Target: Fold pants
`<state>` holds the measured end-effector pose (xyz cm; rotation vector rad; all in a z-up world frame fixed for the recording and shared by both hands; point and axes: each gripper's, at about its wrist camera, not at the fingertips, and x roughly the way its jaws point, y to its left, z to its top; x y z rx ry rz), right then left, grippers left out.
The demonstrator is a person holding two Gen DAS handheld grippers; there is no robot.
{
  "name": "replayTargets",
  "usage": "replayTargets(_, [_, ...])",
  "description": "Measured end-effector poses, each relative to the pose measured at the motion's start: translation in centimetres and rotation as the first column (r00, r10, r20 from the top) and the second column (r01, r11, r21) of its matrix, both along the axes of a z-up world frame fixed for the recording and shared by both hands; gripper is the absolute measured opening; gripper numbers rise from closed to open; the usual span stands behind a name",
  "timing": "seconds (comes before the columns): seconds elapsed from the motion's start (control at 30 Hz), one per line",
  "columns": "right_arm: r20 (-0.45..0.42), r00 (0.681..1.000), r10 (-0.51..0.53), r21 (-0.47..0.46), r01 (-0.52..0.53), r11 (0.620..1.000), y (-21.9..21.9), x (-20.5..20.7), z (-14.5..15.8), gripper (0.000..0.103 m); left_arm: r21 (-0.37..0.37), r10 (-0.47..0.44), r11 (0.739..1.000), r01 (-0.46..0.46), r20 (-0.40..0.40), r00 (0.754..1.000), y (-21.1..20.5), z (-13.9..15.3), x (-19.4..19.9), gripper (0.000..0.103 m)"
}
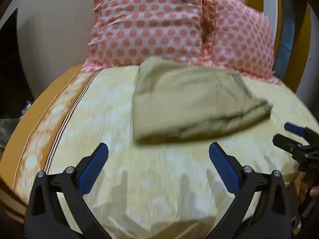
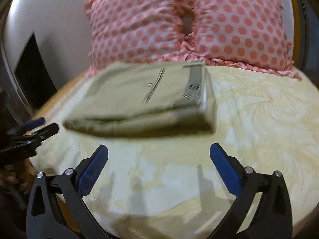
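The khaki pants lie folded into a thick rectangular stack on the pale yellow bedsheet, just in front of the pillows. In the right wrist view the pants show a waistband and pocket seam on top. My left gripper is open and empty, hovering over the sheet a little short of the stack's near edge. My right gripper is also open and empty, short of the stack. The right gripper shows at the right edge of the left wrist view, and the left gripper at the left edge of the right wrist view.
Two pink polka-dot pillows lean against the wall behind the pants, also in the right wrist view. The bed's orange border runs along the left. A dark gap lies beyond the left bed edge.
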<state>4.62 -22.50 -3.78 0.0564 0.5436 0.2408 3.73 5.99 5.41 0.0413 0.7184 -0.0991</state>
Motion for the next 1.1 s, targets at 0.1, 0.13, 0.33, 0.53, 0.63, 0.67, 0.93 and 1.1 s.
replayTargets(0.1, [-0.011,1.0,-0.025,-0.017,0.025,1.0,2.0,0.0,-1.2,0.102,0.031,0.036,0.999,-0.035,-0.024,0.999,-0.3,-1.7,-0.4,0.101])
replayTargets(0.13, [-0.018,0.999,-0.037,-0.02,0.037,0.999,2.3,0.1,-1.6,0.102,0.024,0.037,0.999,-0.036,-0.033,0.999,-0.2,-2.0,-0.6,0.101])
replayTargets(0.33, [0.011,0.988,-0.151,-0.124,0.152,0.981,4.3,0.3,-3.0,0.102,0.008,0.055,0.998,-0.055,-0.018,0.998,0.2,-3.6,-1.4,0.101])
replayTargets(0.53, [0.068,0.977,-0.204,-0.093,0.21,0.973,4.5,-0.5,-3.7,0.102,0.007,0.072,0.997,-0.072,0.011,0.997,0.0,-3.9,-1.9,0.101])
replayTargets(0.63, [0.082,0.975,-0.206,-0.09,0.213,0.973,4.4,-0.7,-3.8,0.102,0.008,0.075,0.997,-0.075,0.017,0.997,0.0,-3.8,-1.9,0.101])
replayTargets(0.67, [0.085,0.975,-0.205,-0.09,0.213,0.973,4.4,-0.7,-3.8,0.102,0.008,0.076,0.997,-0.076,0.018,0.997,-0.1,-3.8,-2.0,0.101])
replayTargets(0.93, [0.087,0.975,-0.204,-0.09,0.212,0.973,4.4,-0.8,-3.8,0.102,0.007,0.075,0.997,-0.075,0.016,0.997,0.0,-3.9,-2.0,0.101])
replayTargets(1.1, [0.087,0.975,-0.204,-0.09,0.211,0.973,4.4,-0.7,-3.8,0.102,0.008,0.073,0.997,-0.073,0.017,0.997,0.0,-3.9,-2.0,0.101])
